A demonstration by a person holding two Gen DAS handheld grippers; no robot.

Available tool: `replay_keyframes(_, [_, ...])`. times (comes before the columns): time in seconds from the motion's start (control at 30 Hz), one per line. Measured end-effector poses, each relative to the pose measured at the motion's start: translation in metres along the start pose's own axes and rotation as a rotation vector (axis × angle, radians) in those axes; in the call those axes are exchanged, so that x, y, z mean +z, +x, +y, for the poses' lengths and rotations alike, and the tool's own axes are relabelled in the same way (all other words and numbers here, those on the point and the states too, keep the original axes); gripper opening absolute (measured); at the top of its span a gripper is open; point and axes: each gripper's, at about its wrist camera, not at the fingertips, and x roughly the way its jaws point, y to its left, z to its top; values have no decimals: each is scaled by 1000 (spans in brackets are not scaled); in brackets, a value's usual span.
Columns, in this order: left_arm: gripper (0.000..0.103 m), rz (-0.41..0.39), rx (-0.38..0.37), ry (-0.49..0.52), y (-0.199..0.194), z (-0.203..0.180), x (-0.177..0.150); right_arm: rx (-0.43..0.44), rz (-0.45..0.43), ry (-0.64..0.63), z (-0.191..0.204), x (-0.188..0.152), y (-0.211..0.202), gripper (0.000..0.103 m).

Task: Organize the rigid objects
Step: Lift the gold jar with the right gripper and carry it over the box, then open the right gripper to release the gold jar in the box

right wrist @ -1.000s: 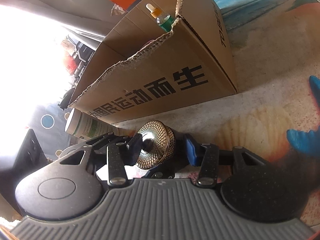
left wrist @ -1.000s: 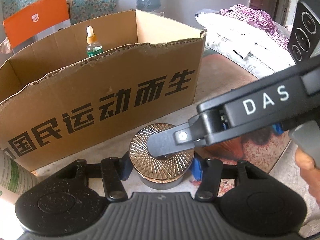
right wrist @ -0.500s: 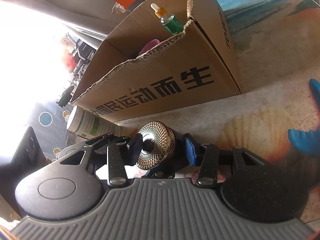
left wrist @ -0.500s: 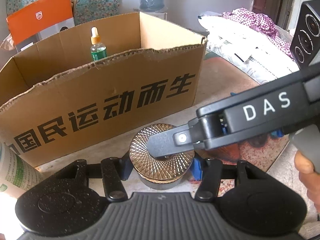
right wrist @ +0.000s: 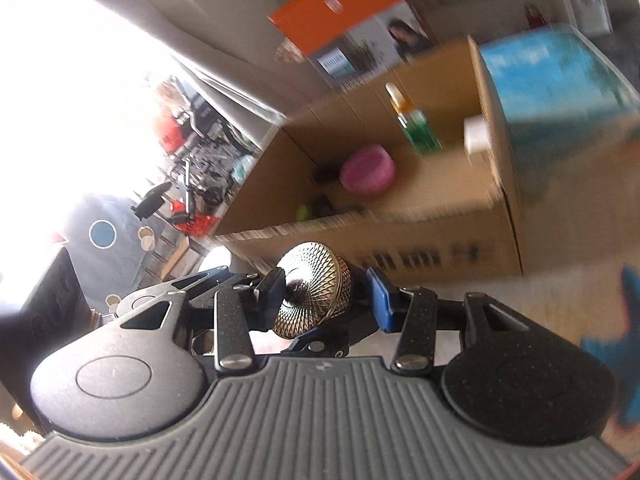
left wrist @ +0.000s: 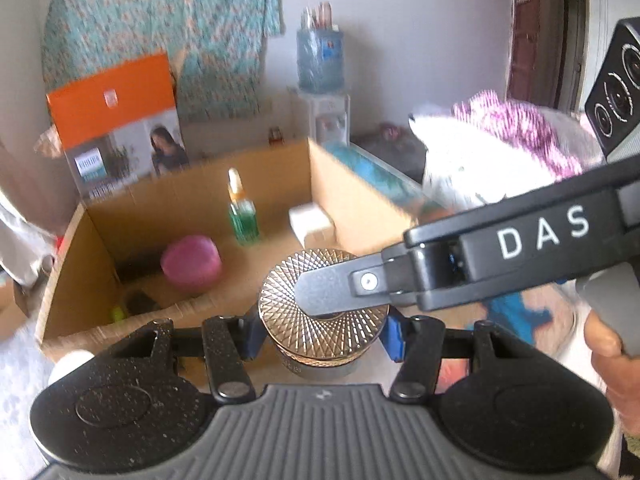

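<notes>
Left hand-held gripper [left wrist: 322, 334] and right hand-held gripper [right wrist: 326, 294] both clamp the round glass jar with gold patterned lid [left wrist: 320, 320], held above the open cardboard box's [left wrist: 100, 240] near edge

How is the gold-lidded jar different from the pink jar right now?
The gold-lidded jar is gripped by both the left gripper and the right gripper, outside the cardboard box; the pink jar rests untouched inside it. The gold-lidded jar has a shiny, ridged metallic lid over a dark body; the pink jar looks smooth, matte and one colour. Both are short, round jars.
</notes>
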Motion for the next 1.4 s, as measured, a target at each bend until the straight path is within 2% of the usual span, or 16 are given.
replay_keyframes(0.1, [57,-32,6,-14,-4,8,22,8,-36,-63,17,22,-7,44])
replay_keyframes(0.27, [57,-24,-2,-86,14,29,52,-2,-43,-139,29,65,-2,44])
replay_keyframes(0.37, [57,17,-15,-143,37,44,59,-10,-3,-144,22,93,15,44])
replay_keyframes(0.53, [57,132,-33,-238,82,68,54,-35,125,-115,4,126,65,44])
replay_keyframes(0.7, [57,249,-57,-330,120,85,39,-73,276,-102,-16,128,111,44])
replay_keyframes(0.9, [57,311,-65,-390,135,93,29,-81,382,-106,-28,124,140,44])
replay_keyframes(1.07, [59,341,-81,-416,139,93,29,-88,413,-124,-29,124,152,44])
replay_keyframes(1.2, [63,321,-96,-422,133,89,33,-106,428,-128,-32,122,157,47])
replay_keyframes(1.4, [73,275,-69,-372,117,80,39,-86,365,-148,-23,124,143,47])
